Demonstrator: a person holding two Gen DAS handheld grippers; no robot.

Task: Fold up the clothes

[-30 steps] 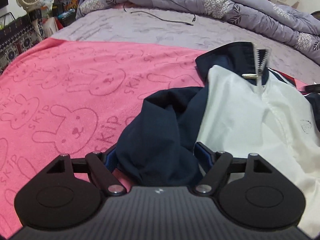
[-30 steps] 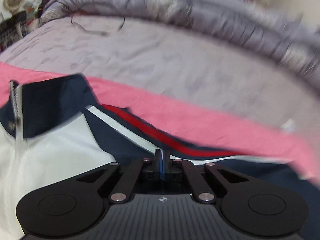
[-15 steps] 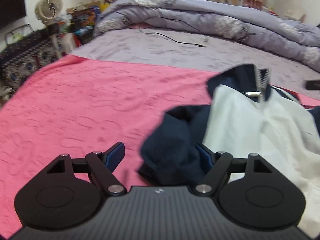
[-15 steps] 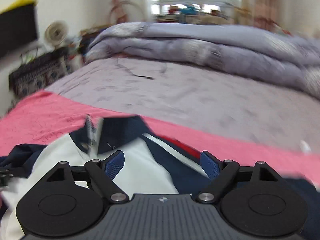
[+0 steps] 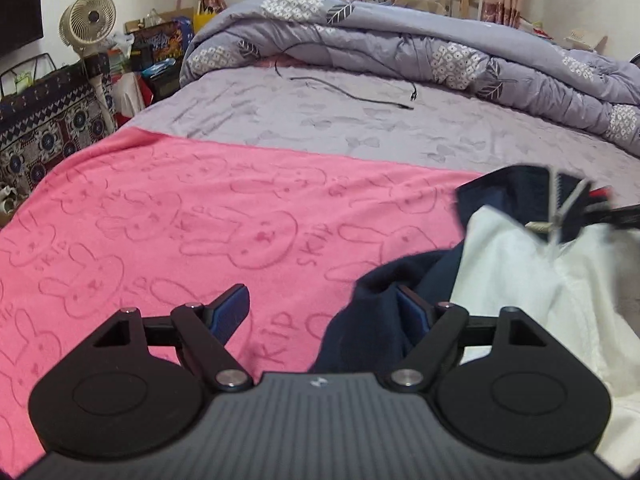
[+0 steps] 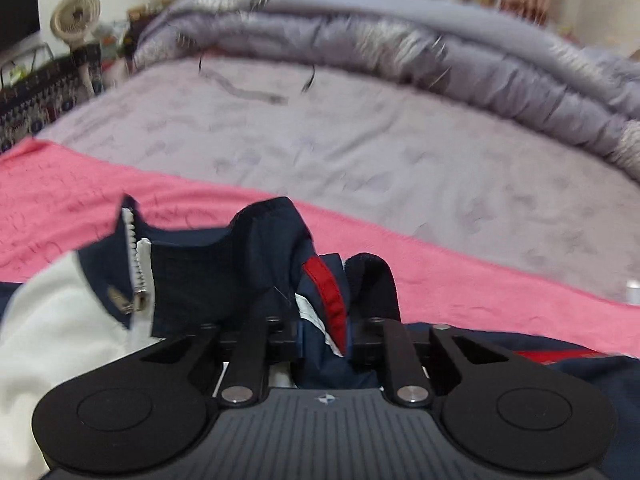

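Jacket (image 6: 188,280), navy and white with a red stripe and a half-open metal zip, lay crumpled on the pink towel (image 5: 200,220) at the near right of the bed. Right gripper (image 6: 322,334): jaws had just been closing and clamped a bunched fold of navy, white and red cloth near the collar, which stood lifted above the towel. Left gripper (image 5: 320,312): jaws wide apart, nothing pinched; its right finger (image 5: 412,312) lay against a navy sleeve fold, its left finger over bare towel. Towel: plush, embossed with rabbits and the word "SKIP"; broad open stretch to the left of the jacket. Beyond the towel's far edge lay a smooth lilac sheet (image 5: 400,132) with a thin black cable (image 5: 360,96) on it, then a rolled lilac quilt (image 5: 400,40) with leaf print. Right-wrist view blurred. A fan (image 5: 88,20) and clutter stood at far left.
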